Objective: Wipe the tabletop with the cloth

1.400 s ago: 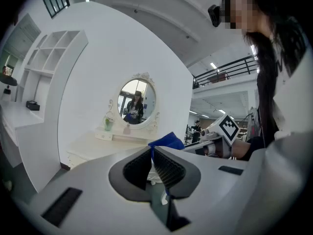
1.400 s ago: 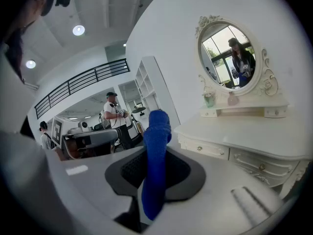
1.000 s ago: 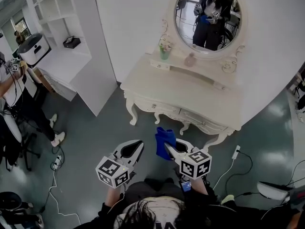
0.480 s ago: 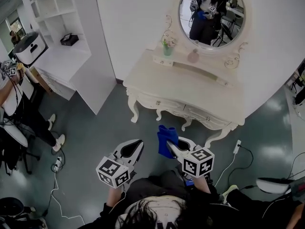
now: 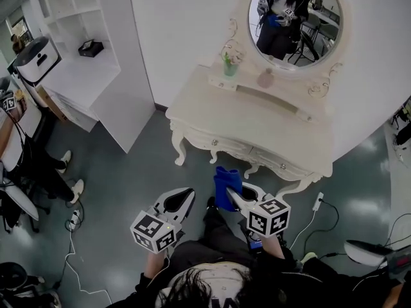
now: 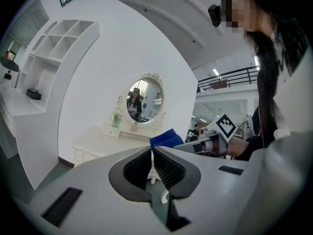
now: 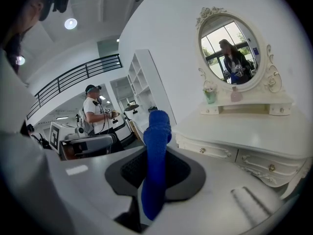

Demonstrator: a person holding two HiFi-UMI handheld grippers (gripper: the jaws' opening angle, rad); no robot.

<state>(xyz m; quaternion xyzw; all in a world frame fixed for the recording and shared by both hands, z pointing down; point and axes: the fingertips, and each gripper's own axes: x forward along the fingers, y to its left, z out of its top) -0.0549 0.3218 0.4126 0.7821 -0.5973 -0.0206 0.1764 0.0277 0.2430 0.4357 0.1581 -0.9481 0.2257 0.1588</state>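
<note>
Vs. a sec ago the white worktop (image 5: 257, 124) sits a bit nearer and lower in the head view, while both grippers keep the same carry pose, so this reads as the walk-up, w/ wiping not begun. The right gripper (image 5: 234, 196) stays clamped on the blue cloth (image 5: 224, 183), a folded wad sticking up past the jaws, over the floor (image 5: 128, 172) just short of the front edge and not touching the worktop. The left gripper (image 5: 186, 196) is drawn nearly closed w/ nothing btwn the jaws, beside the right one. On the back ledge stand a green cup w/ flowers (image 5: 230, 65) and a pink bottle (image 5: 265, 79), under the oval mirror (image 5: 297, 15); prob. the only things to steer round. Off left: a shelf unit (image 5: 77, 76) and another person (image 5: 26, 165). A plug and cable (image 5: 319, 202) lie on the floor at right, poss. a trip risk.
</note>
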